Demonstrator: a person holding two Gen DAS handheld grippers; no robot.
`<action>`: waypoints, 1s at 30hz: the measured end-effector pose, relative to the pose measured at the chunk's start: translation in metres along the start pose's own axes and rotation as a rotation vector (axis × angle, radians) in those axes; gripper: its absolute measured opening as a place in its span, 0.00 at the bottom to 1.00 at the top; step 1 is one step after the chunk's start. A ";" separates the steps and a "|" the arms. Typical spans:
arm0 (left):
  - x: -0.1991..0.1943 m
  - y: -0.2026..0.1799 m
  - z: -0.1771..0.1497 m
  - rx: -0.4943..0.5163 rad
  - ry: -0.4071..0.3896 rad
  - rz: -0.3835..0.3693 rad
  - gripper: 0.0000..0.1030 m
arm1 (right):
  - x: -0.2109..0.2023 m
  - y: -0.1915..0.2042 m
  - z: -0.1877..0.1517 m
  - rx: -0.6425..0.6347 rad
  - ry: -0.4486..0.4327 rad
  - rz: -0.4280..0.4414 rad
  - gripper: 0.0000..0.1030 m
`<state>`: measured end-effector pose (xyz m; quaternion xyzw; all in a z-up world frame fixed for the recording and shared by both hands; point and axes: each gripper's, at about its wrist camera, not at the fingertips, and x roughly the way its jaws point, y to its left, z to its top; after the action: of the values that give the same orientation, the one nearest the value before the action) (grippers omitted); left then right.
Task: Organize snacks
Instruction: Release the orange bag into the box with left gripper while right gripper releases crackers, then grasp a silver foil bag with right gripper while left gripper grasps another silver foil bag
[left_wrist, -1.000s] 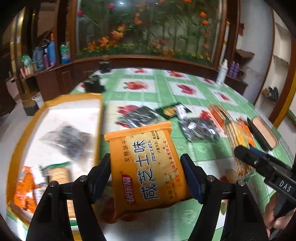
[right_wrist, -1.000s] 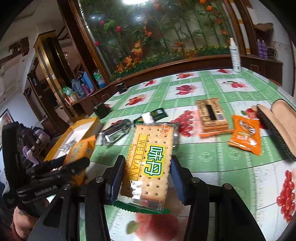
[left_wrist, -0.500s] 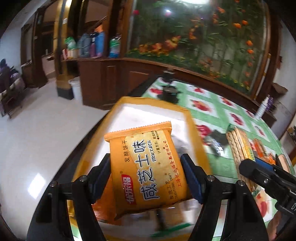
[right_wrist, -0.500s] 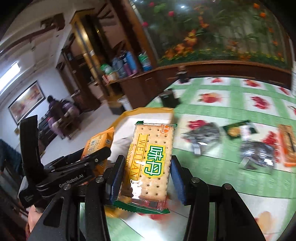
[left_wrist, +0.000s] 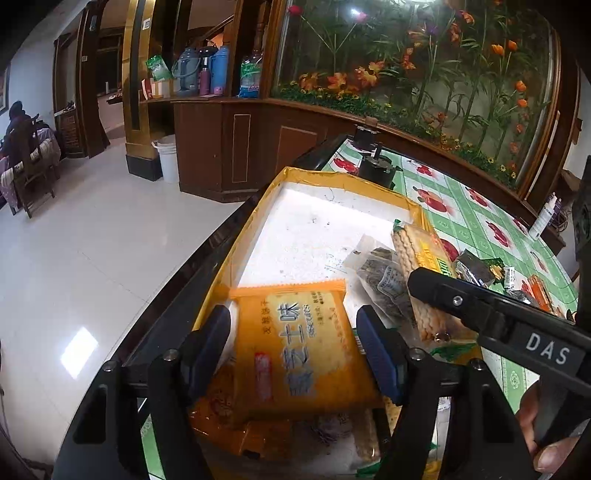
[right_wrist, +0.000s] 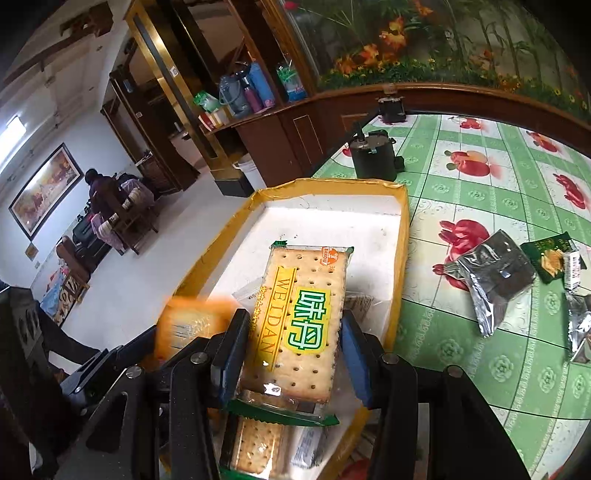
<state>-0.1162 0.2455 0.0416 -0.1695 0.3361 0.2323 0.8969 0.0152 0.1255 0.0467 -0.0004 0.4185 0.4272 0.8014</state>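
Left gripper open wide; orange biscuit pack loose between fingers, blurred, over tray. Right gripper clamps cracker pack above tray. Risk: packs land on heap at tray's near end, slide over rim onto bench; grippers close together, may collide.

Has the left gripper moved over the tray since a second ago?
Yes. The left gripper went from over the green tablecloth leftward to above the yellow-rimmed tray, with the orange biscuit pack now released.
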 end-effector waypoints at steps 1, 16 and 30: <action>0.000 0.001 0.000 -0.001 0.003 -0.001 0.68 | 0.001 0.000 0.001 -0.001 0.001 -0.003 0.52; -0.017 -0.022 0.001 0.035 -0.014 -0.034 0.68 | -0.046 -0.020 0.003 0.041 -0.075 0.068 0.58; -0.025 -0.106 -0.005 0.185 -0.004 -0.118 0.68 | -0.122 -0.159 -0.015 0.202 -0.147 -0.036 0.58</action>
<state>-0.0794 0.1471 0.0703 -0.1048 0.3439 0.1475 0.9214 0.0789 -0.0643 0.0619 0.1039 0.3996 0.3674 0.8334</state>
